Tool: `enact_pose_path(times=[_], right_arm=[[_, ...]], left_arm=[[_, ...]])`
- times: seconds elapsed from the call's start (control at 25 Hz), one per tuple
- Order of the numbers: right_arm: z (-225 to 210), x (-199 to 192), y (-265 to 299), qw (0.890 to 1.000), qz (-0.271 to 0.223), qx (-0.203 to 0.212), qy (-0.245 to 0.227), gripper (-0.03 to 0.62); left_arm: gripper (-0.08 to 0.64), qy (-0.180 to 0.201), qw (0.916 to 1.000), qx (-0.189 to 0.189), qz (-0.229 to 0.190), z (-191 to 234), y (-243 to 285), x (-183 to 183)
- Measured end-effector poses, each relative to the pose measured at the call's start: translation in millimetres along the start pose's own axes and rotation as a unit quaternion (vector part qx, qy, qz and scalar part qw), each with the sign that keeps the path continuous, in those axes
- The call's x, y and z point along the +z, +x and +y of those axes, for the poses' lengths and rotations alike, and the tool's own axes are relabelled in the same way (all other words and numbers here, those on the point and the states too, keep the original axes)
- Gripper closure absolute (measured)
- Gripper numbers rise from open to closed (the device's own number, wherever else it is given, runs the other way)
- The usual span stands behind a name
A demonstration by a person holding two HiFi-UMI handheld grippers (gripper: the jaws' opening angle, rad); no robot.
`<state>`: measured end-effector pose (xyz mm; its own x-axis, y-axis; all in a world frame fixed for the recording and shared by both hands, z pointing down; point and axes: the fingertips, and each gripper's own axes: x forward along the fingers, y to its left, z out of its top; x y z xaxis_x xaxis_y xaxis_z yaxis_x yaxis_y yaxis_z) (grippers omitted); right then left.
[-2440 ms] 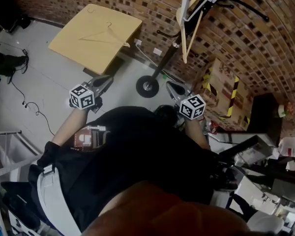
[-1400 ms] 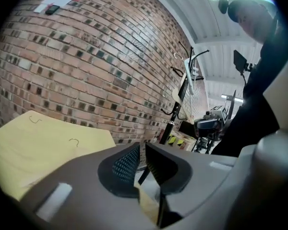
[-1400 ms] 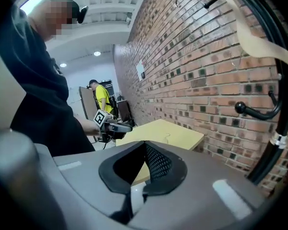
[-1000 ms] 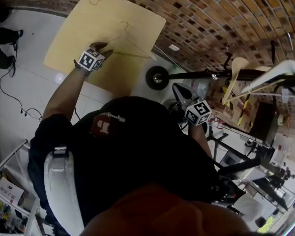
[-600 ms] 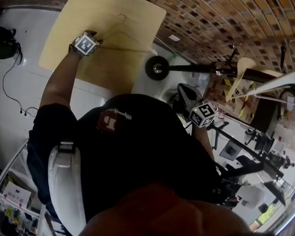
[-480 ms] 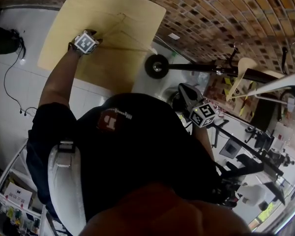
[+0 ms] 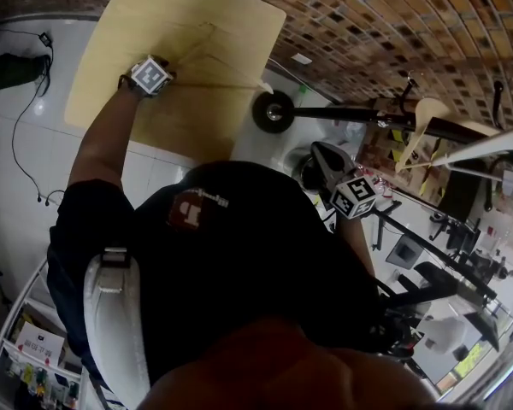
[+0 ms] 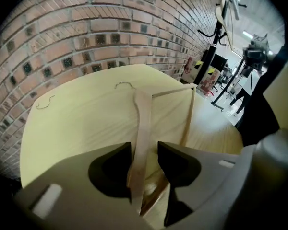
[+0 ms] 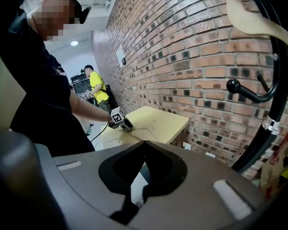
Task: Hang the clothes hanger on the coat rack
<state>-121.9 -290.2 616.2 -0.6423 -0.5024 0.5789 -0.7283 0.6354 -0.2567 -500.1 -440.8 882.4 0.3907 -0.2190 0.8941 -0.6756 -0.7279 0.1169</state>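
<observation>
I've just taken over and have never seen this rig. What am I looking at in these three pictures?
No robot arm here: a person holds a two-jaw gripper in each hand. One picture looks down from a head camera; the other two ride on the grippers, looking along their jaws. A wooden hanger lies on the yellow table. The left gripper straddles one hanger arm, its jaws just closing in but not yet pressing. The right gripper is shut and empty, near the coat rack, where other hangers hang.
</observation>
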Motion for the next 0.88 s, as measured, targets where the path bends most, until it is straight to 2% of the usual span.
enact_pose_path(times=[0.2, 0.48, 0.72, 0.88], right_arm=[[1.8, 3.7, 2.9, 1.000, -0.004, -0.002, 0.004, 0.578], [1.6, 4.5, 1.3, 1.000, -0.004, -0.006, 0.002, 0.578], [0.9, 3.2, -1.5, 1.000, -0.004, -0.011, 0.004, 0.578], [1.7, 3.1, -2.4, 1.000, -0.004, -0.013, 0.002, 0.578]], left_arm=[[0.439, -0.027, 0.9995, 0.013, -0.003, 8.0, -6.2, 3.4], [0.480, -0.012, 0.9998, -0.001, 0.019, 7.2, -3.3, 3.6], [0.483, -0.028, 0.9995, -0.009, -0.007, -2.7, -8.0, 1.2], [0.483, -0.044, 0.9968, -0.027, -0.061, -17.4, -20.1, 15.1]])
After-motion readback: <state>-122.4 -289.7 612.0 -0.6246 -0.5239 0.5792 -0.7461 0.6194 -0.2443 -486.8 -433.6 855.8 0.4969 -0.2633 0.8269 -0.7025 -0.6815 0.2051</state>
